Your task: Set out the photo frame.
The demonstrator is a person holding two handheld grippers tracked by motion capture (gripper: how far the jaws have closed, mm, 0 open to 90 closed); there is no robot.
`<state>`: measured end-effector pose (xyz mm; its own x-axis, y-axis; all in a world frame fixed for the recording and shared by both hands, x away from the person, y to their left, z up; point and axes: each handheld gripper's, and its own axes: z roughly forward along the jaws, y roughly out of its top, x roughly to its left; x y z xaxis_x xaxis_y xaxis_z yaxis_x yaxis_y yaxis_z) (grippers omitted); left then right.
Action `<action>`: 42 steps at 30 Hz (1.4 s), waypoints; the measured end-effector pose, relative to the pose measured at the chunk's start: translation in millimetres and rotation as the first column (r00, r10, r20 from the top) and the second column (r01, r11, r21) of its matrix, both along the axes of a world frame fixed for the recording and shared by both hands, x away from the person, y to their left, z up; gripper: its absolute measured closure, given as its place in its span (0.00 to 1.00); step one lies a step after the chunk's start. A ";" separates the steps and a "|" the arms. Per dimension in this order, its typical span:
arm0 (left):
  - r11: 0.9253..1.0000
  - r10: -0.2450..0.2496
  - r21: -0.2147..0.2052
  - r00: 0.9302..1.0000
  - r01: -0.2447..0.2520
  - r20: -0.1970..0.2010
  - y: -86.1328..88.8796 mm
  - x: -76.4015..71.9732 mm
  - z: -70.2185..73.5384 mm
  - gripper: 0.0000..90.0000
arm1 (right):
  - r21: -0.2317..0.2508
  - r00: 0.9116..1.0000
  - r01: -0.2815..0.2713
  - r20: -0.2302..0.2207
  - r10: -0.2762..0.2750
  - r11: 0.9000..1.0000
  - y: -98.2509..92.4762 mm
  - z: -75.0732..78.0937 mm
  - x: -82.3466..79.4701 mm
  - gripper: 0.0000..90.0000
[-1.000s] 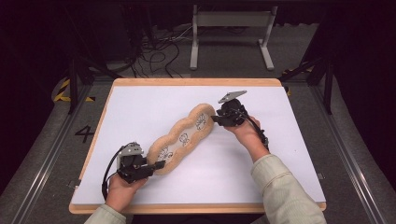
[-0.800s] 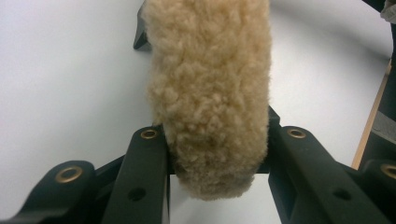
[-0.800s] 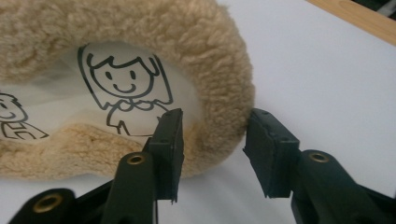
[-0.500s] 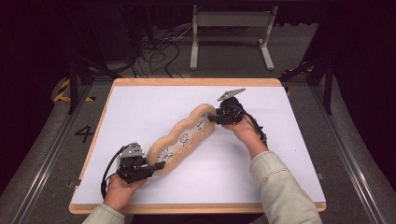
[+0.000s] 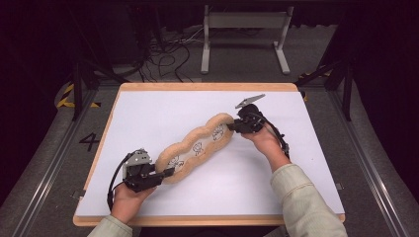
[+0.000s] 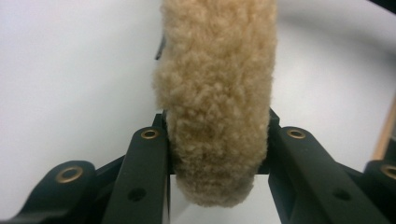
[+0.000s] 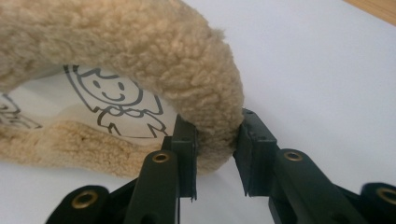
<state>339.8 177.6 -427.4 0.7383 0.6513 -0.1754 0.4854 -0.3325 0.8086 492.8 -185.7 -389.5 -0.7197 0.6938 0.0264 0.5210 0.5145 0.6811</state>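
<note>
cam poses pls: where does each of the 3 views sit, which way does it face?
High view: above the person's side, facing forward and down at the white-topped table; forearms, left gripper, right gripper.
Left gripper view: on that gripper, along its black jaws.
Right gripper view: likewise; jaws just closing on the fleece.
Shared: the long tan fleece cushion with cartoon print.

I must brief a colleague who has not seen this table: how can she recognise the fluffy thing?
On the white table sheet lies one long tan fleece cushion with wavy edges. Its pale centre carries black line-drawn cartoon figures.
</note>
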 end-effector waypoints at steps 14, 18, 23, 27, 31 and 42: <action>0.999 0.042 0.005 0.995 -0.043 0.092 -4.4 14.1 13.1 0.76 | 0.032 0.993 0.103 0.054 -0.104 0.994 -30.7 20.9 -56.4 0.79; 1.000 0.010 -0.001 0.996 -0.010 0.091 -10.2 20.8 12.7 0.75 | 0.040 0.987 0.147 0.067 -0.149 0.988 -38.7 19.5 -68.5 0.79; 0.999 -0.032 -0.025 0.996 0.034 0.087 -14.6 29.0 12.7 0.74 | 0.065 0.977 0.188 0.087 -0.193 0.980 -50.4 17.6 -84.8 0.79; 0.997 -0.067 -0.038 0.994 0.070 0.088 -21.2 35.6 12.7 0.73 | 0.059 0.968 0.224 0.104 -0.229 0.973 -58.9 17.6 -102.0 0.79; 0.993 -0.103 -0.044 0.992 0.106 0.079 -28.7 41.7 12.9 0.71 | 0.069 0.960 0.254 0.101 -0.260 0.965 -67.6 15.6 -116.3 0.79; 0.982 -0.179 -0.054 0.983 0.180 0.028 -49.4 57.6 6.0 0.68 | 0.102 0.938 0.335 0.053 -0.342 0.937 -91.7 -0.3 -147.6 0.78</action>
<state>397.4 128.2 -421.5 0.8466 0.4975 -0.1893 0.4030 -0.3666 0.8386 345.2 -277.4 -389.7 -0.4448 0.8937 0.0585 0.6035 0.2508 0.7569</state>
